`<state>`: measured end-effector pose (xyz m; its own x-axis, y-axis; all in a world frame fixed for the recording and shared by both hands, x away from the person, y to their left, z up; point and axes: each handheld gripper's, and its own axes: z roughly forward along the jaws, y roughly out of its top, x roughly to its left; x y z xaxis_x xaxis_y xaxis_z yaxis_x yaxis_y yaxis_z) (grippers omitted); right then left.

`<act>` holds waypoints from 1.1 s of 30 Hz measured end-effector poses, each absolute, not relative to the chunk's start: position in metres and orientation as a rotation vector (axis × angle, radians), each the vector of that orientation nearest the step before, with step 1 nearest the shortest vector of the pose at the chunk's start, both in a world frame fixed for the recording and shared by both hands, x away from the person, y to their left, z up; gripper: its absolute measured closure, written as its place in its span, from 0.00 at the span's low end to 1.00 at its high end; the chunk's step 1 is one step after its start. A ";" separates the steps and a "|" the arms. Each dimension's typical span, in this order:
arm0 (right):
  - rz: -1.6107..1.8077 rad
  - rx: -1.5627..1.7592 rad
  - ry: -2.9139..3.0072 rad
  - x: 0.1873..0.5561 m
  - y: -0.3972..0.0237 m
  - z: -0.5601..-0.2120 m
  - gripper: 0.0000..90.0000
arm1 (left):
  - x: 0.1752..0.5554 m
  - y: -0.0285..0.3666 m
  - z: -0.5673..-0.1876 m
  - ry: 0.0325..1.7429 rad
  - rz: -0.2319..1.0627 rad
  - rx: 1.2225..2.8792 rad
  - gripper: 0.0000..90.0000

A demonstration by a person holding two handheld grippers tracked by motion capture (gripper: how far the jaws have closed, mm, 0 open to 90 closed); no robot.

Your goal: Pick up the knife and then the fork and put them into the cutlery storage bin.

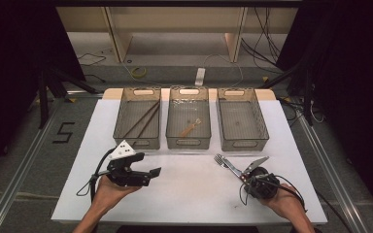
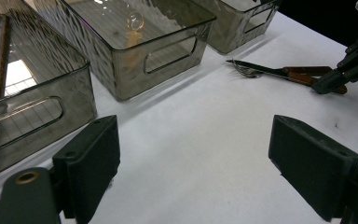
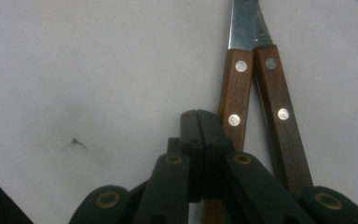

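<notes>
The right gripper [image 3: 199, 116] has its jaws pressed flat together with nothing between them, the tips resting on the white table [image 3: 98, 70] just beside two wooden handles. Those belong to a knife [image 1: 255, 163] and a fork [image 1: 226, 163], which lie side by side, handles touching, immediately in front of this gripper, the blade and tines pointing away from it. The left gripper [image 1: 150, 171] hovers well apart from the cutlery, its jaws spread wide and empty, facing three clear bins [image 1: 188, 141].
</notes>
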<state>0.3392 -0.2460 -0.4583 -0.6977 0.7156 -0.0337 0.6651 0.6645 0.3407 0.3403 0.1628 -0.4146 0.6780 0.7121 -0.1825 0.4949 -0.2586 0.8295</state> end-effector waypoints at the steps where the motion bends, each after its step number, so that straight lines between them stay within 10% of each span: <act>1: 0.450 1.137 2.706 0.340 -0.247 -0.458 1.00 | 0.340 0.163 -0.414 0.941 0.281 1.916 0.18; 12: 0.457 1.157 2.709 0.343 -0.251 -0.457 1.00 | 0.337 0.166 -0.413 0.915 0.262 1.849 0.18; 24: 0.553 1.237 2.683 0.349 -0.260 -0.443 0.55 | 0.336 0.167 -0.414 0.913 0.259 1.849 0.17; 33: 0.536 1.248 2.689 0.353 -0.257 -0.445 0.45 | 0.336 0.166 -0.414 0.912 0.266 1.851 0.17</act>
<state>0.3532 -0.2567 -0.4453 -0.6497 0.7595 0.0321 0.7138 0.5950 0.3694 0.3362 0.1664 -0.4143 0.6895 0.6922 -0.2134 0.4687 -0.2017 0.8600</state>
